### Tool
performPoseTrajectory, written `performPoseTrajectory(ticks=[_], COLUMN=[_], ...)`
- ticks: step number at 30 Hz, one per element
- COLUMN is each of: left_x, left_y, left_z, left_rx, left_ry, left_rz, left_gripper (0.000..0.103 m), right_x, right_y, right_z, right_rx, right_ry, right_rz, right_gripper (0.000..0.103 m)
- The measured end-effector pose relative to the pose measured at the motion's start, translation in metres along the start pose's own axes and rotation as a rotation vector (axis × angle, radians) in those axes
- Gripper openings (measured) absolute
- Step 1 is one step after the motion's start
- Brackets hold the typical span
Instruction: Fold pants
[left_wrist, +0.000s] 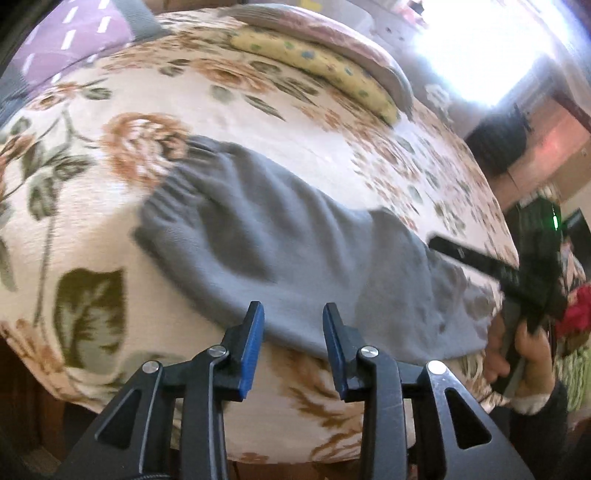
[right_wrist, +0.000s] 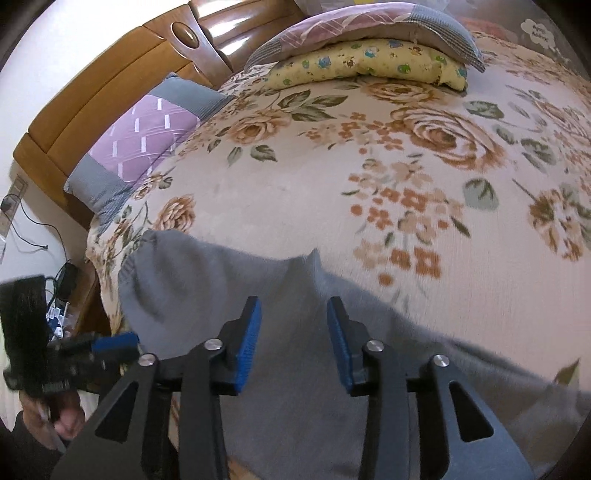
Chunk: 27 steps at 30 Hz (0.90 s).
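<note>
Both of my grippers are hanging over the near edge of the bed (right_wrist: 295, 192), which is covered by a floral bedspread (left_wrist: 229, 107), and the grey pants (left_wrist: 258, 251) are lying flat across that near edge, nothing lifted. Their long axis is running roughly left to right in front of me: the gathered elastic waistband (left_wrist: 173, 184) is pointing away to my left, and the legs are trailing off to my right toward the bed's edge, where the cloth is looking rumpled. In the right wrist view the pants (right_wrist: 295, 369) are filling the lower frame, with a ridge of fabric rising just ahead of the fingers.

My left gripper (left_wrist: 293, 321) is hovering with its jaws spread, the blue pads empty, just short of the pants' near hem. My right gripper (right_wrist: 293, 317) is likewise spread and gripping nothing, poised directly above the cloth, so I judge it the nearer of the two. Folding is looking not yet begun.

Two pillows are sitting well apart from the pants at the far side: a purple and grey pillow (right_wrist: 147, 136) by the wooden headboard (right_wrist: 110, 81), and a yellow patterned pillow (right_wrist: 369, 62) under another purple one. No containers are showing in either view.
</note>
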<state>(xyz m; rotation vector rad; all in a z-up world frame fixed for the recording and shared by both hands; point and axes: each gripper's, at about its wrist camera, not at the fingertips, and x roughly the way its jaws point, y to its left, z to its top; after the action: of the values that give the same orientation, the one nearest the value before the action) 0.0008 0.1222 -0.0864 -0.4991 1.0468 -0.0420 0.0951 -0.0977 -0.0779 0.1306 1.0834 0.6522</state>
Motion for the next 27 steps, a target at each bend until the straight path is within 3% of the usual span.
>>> performPoseTrajectory(ticks=[4,11,27], left_x=[-0.008,-0.009,0.028], left_y=[0.014,0.0,-0.087], left_z=[0.005,0.007,-0.001], left_rx=[-0.035,-0.008,0.184], left_ry=[-0.022,-0.027,0.071], left_rz=[0.015,0.003,-0.082], left_gripper=[0.035,0.039,0.043], right_x=[-0.004,-0.024,-0.105], right_y=[-0.001,-0.01,-0.068], right_z=[-0.013,-0.036,-0.118], right_rx=[0.018,0.07,0.288], right_ry=[0.005,-0.012,-0.107], right_rz=[0.0,-0.008,-0.074], right_gripper=[0.04,0.04,0.041])
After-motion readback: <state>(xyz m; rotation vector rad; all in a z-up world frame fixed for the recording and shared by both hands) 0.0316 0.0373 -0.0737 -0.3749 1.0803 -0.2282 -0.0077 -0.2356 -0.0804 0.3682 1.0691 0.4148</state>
